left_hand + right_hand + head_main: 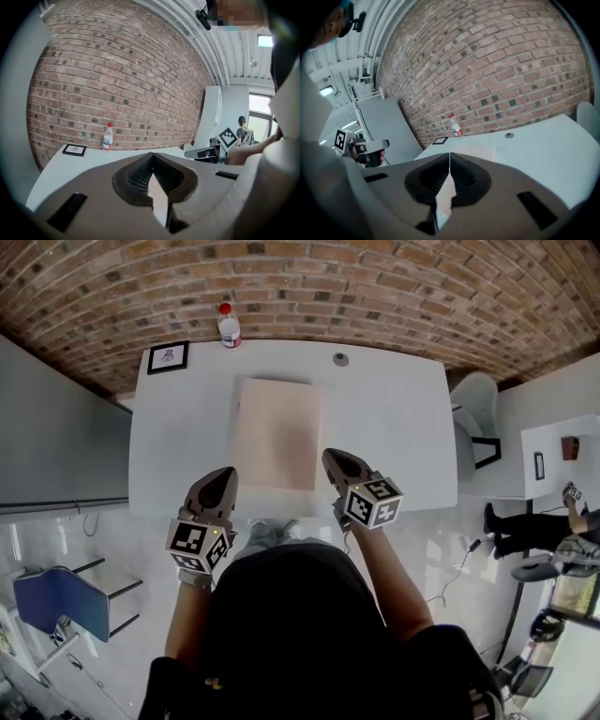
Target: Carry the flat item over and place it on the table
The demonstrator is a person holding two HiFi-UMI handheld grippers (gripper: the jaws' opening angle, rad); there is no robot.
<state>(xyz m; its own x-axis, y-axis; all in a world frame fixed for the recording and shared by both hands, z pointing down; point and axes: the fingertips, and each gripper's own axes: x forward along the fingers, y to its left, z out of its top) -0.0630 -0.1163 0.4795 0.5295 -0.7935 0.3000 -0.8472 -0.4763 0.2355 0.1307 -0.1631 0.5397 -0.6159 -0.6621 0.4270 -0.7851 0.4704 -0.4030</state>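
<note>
A flat pale-pink board (277, 432) lies on the white table (394, 418), its near edge close to the table's front edge. My left gripper (223, 476) hovers by the board's near left corner, and my right gripper (331, 457) by its near right corner. In the left gripper view the left gripper (152, 154) has its jaws closed together, and nothing is seen pinched. In the right gripper view the right gripper (449, 154) is also shut, with the board (476, 152) lying just ahead on the table.
At the table's far edge, against the brick wall, stand a bottle (228, 324) and a small framed picture (168, 357); a small round disc (340, 359) lies nearby. A white chair (473, 413) is right of the table, a blue chair (56, 601) at lower left.
</note>
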